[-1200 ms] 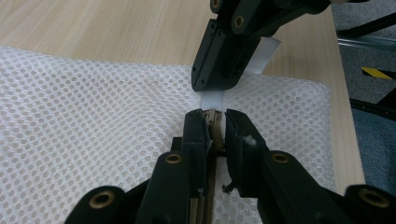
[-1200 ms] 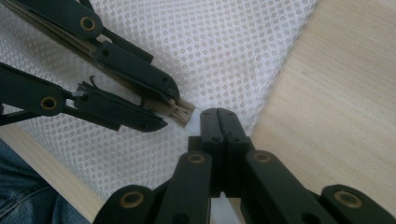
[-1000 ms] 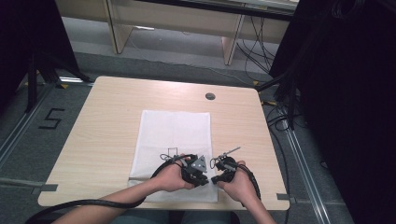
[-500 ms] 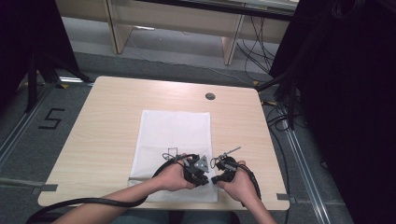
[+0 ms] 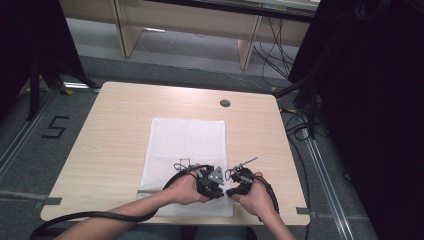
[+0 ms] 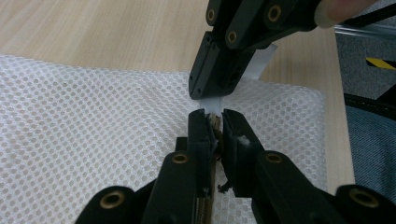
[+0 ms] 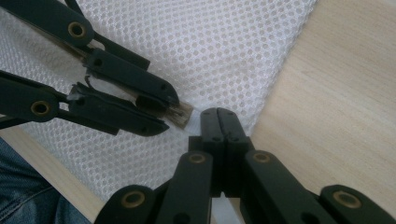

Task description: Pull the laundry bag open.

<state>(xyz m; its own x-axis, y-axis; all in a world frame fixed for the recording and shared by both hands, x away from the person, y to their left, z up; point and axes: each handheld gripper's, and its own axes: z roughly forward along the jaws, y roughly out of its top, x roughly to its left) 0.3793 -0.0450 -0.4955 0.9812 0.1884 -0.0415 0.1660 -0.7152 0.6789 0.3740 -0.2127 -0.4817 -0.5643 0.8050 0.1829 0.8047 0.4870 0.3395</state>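
Two grippers meet tip to tip low in the high view, just right of centre. In the left gripper view, the left gripper [image 6: 214,122] rises from the bottom edge with its jaws nearly together, pinching a small brownish tab [image 6: 215,122] at their tips; whether that tab is a zipper pull I cannot tell. Its jaws have just been closing a little on that piece. Facing it from the top of the same frame is the right gripper [image 6: 211,93], its jaws pressed together on a strip of white tape [image 6: 212,103] that runs up and to the right behind it. In the right gripper view, the right gripper [image 7: 225,122] shows its two jaws tight against each other at centre. Under both lies a white mesh bag [image 5: 187,145], flat on the wooden bench [image 5: 110,130], filling the middle of the high view, with the person's hands at its lower edge.
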